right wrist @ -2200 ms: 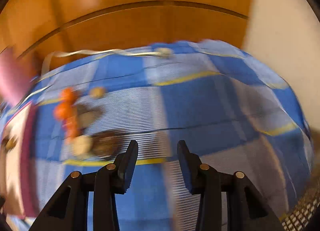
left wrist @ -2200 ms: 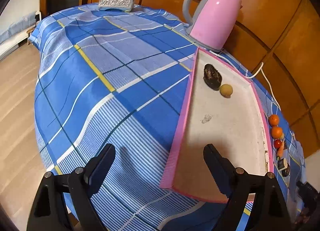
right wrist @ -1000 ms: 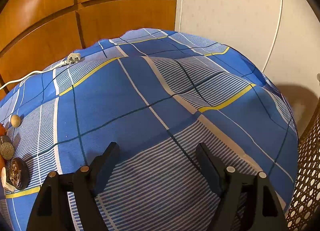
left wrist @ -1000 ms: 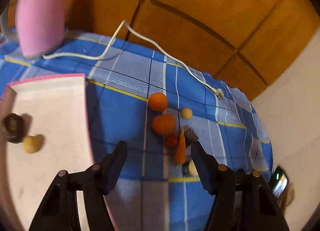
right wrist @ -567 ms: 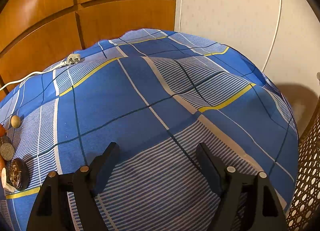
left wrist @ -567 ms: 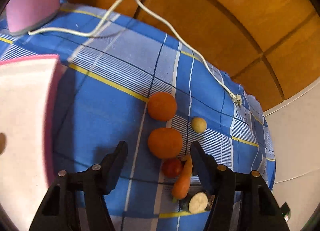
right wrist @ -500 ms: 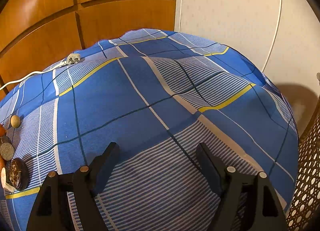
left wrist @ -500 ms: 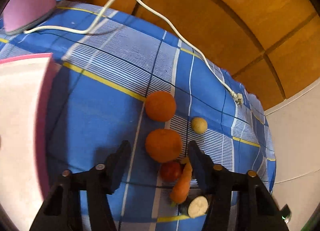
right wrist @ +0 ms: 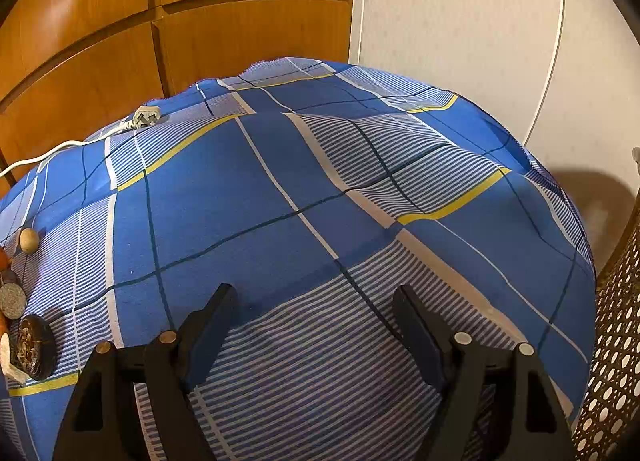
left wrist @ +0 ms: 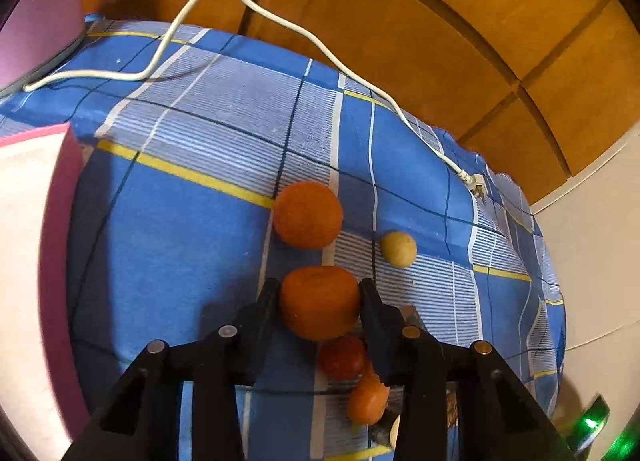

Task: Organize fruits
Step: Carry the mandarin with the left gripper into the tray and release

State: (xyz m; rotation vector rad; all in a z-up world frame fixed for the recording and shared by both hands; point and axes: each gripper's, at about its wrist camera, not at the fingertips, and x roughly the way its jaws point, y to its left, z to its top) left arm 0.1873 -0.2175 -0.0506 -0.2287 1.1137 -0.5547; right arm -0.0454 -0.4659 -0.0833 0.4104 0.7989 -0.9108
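My left gripper (left wrist: 319, 293) is shut on an orange (left wrist: 319, 303) that rests on the blue checked cloth. A second orange (left wrist: 308, 214) lies just beyond it, and a small yellow fruit (left wrist: 398, 249) to the right. A red tomato (left wrist: 343, 357) and a carrot (left wrist: 367, 397) lie under the gripper. The pink tray (left wrist: 60, 221) is at the left edge. My right gripper (right wrist: 312, 313) is open and empty above bare cloth. The yellow fruit (right wrist: 29, 240) and a dark brown fruit (right wrist: 33, 345) show at its far left.
A white cord (left wrist: 280, 25) with its plug (left wrist: 476, 185) runs along the back of the table. The pink kettle (left wrist: 32, 21) stands at the back left. A wooden wall is behind. A woven basket (right wrist: 616, 361) stands to the right of the table edge.
My left gripper swung right from the tray to the fruits, moved down over the nearer orange and closed on it. My right gripper opened wide earlier and has stayed still since.
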